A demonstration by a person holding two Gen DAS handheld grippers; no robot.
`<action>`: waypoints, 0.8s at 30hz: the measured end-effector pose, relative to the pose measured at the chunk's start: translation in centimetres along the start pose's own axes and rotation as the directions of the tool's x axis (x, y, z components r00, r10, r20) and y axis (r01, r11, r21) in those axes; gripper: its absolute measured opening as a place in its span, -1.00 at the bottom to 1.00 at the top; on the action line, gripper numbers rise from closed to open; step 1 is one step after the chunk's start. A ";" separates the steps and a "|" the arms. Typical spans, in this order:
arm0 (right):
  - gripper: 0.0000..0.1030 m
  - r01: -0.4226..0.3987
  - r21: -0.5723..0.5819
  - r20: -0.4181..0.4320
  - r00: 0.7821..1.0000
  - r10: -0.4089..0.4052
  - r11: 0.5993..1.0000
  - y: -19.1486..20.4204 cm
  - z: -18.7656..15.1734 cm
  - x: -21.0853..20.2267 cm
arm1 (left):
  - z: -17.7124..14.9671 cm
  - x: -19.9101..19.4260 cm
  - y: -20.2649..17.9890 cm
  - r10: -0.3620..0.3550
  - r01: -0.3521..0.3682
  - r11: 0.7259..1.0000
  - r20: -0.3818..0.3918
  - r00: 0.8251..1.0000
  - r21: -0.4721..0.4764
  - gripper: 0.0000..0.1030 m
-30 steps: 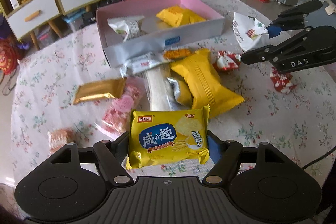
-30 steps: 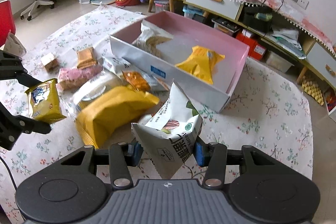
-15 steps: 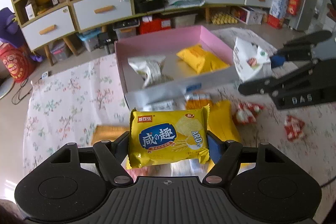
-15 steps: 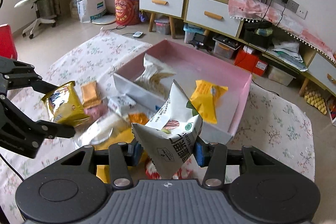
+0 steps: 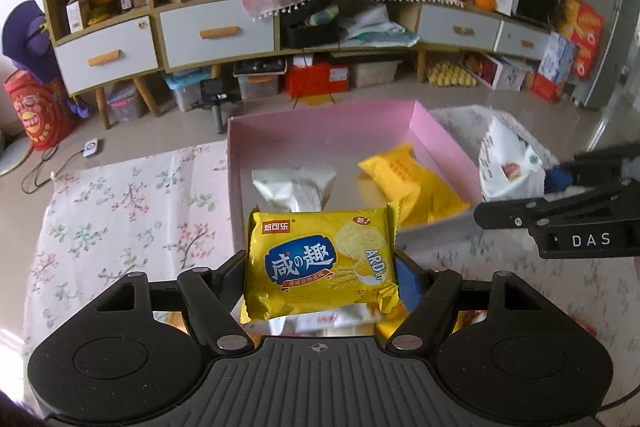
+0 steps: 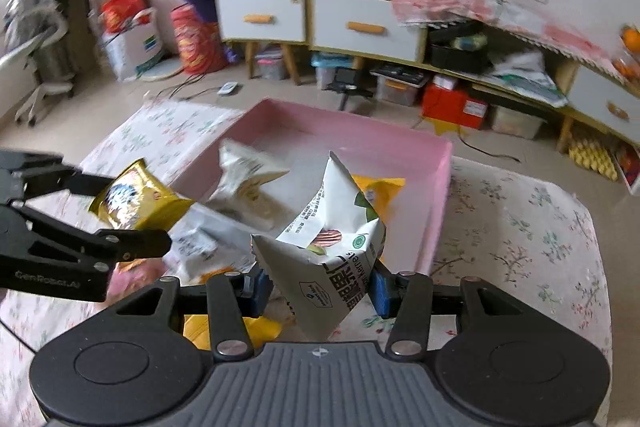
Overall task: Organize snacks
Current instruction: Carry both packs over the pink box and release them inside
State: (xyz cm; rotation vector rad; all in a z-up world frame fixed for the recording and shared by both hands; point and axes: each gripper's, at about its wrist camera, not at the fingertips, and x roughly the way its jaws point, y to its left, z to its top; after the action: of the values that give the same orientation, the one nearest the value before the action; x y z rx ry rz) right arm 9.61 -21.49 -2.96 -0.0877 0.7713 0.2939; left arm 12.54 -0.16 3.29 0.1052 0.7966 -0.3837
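My left gripper (image 5: 320, 263) is shut on a yellow biscuit pack (image 5: 322, 263) with blue lettering, held in the air just short of the pink box (image 5: 320, 115). In the right wrist view that same pack (image 6: 138, 201) hangs at the left between the left gripper's black fingers (image 6: 132, 241). My right gripper (image 6: 318, 287) is shut on a white crumpled snack bag (image 6: 328, 251), raised at the box's near wall; the same bag (image 5: 508, 167) appears at the right in the left wrist view. Inside the box lie a silver-white bag (image 5: 294, 187) and a yellow pack (image 5: 412, 183).
The box sits on a floral tablecloth (image 5: 132, 203). More snack packs (image 6: 224, 331) lie on the cloth beneath both grippers, mostly hidden. Beyond the table stand drawer cabinets (image 5: 216, 35), storage boxes and floor clutter.
Both grippers rose and moved toward the pink box with their packs. The loose snacks that lay ahead on the cloth have slid under the grippers and out of sight.
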 end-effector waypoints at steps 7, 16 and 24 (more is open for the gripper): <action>-0.54 0.011 0.080 -0.012 1.000 -0.010 0.997 -2.4 1.9 0.9 | 4.0 3.2 -0.8 -0.024 0.026 0.997 -0.024 0.999 0.074 0.43; -0.54 0.022 0.129 0.005 1.000 -0.023 0.991 -5.2 5.2 4.9 | 6.1 8.3 -1.0 -0.013 0.015 0.995 -0.017 1.000 0.102 0.44; -0.54 0.045 0.174 -0.049 0.998 -0.037 0.984 -6.8 5.2 9.4 | 6.8 12.2 -0.8 0.044 -0.041 0.989 -0.017 0.999 0.141 0.44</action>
State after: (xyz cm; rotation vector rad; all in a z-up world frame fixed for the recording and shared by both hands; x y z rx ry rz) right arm 21.49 -24.90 -5.99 0.0557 0.8367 0.1845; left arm 24.59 -6.09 -0.67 0.2576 0.7852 -0.3985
